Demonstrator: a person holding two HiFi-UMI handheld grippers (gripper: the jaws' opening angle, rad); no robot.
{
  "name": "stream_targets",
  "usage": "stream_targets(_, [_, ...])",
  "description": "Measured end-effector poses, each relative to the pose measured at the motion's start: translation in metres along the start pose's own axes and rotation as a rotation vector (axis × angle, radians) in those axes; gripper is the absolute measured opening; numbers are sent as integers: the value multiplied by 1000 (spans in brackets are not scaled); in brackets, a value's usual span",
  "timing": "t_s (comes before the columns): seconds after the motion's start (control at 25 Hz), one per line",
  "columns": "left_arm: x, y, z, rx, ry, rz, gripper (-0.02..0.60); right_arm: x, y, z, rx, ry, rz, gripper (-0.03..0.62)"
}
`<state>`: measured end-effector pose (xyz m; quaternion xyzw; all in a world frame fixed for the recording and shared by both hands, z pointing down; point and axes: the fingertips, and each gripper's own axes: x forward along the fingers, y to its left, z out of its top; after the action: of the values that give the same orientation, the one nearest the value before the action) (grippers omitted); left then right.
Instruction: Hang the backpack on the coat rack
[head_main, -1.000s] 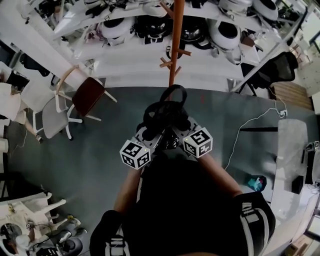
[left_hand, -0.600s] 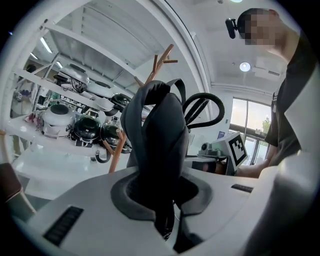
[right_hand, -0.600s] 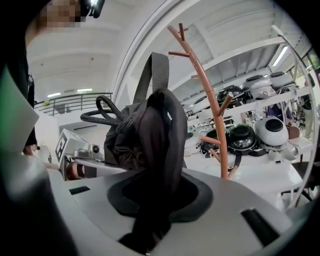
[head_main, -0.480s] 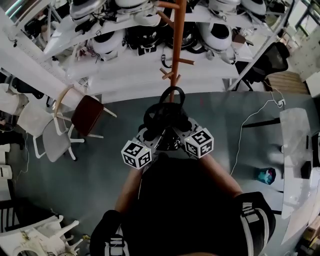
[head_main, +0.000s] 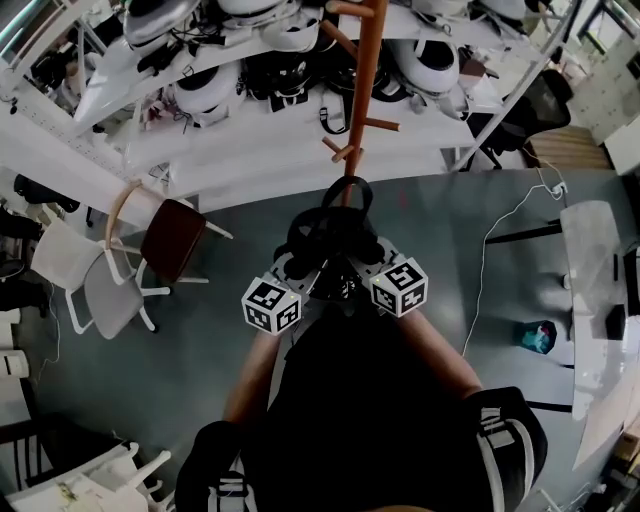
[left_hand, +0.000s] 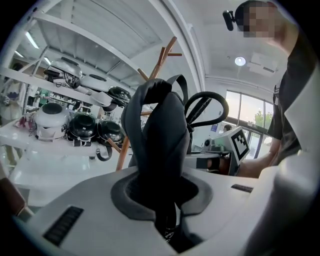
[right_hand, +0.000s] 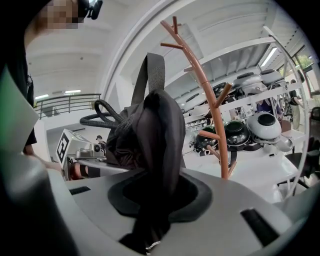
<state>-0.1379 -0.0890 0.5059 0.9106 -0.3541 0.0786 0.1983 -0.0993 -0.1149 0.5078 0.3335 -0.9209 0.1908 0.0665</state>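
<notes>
My left gripper (left_hand: 167, 215) is clamped on the black backpack (left_hand: 162, 125), with fabric pinched between its jaws. My right gripper (right_hand: 152, 215) grips the same bag likewise. Held up between the 2 grippers, top loop raised, the backpack sits near the orange coat rack (head_main: 366, 90), not yet on a peg. Helmets (head_main: 432, 62) line the white shelves (head_main: 250, 150) behind.

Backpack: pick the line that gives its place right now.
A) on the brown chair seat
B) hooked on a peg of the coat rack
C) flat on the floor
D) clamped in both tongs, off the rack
D: the gripper views show the backpack pinched in the left tongs and the right tongs, with the coat rack standing apart behind it.
</notes>
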Motion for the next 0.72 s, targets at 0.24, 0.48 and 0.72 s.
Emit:
stream_targets(0.24, [3,13,-5,5,13,10,80,12,-5,-6,7,6,22,106])
stream_targets(0.48, [16,29,-7,-41,6,7,79,26,-19,-7,3,41,29,104])
stream_targets(0.72, [34,47,-10,-91,6,-14,80,40,-39,-9,9,73,28,103])
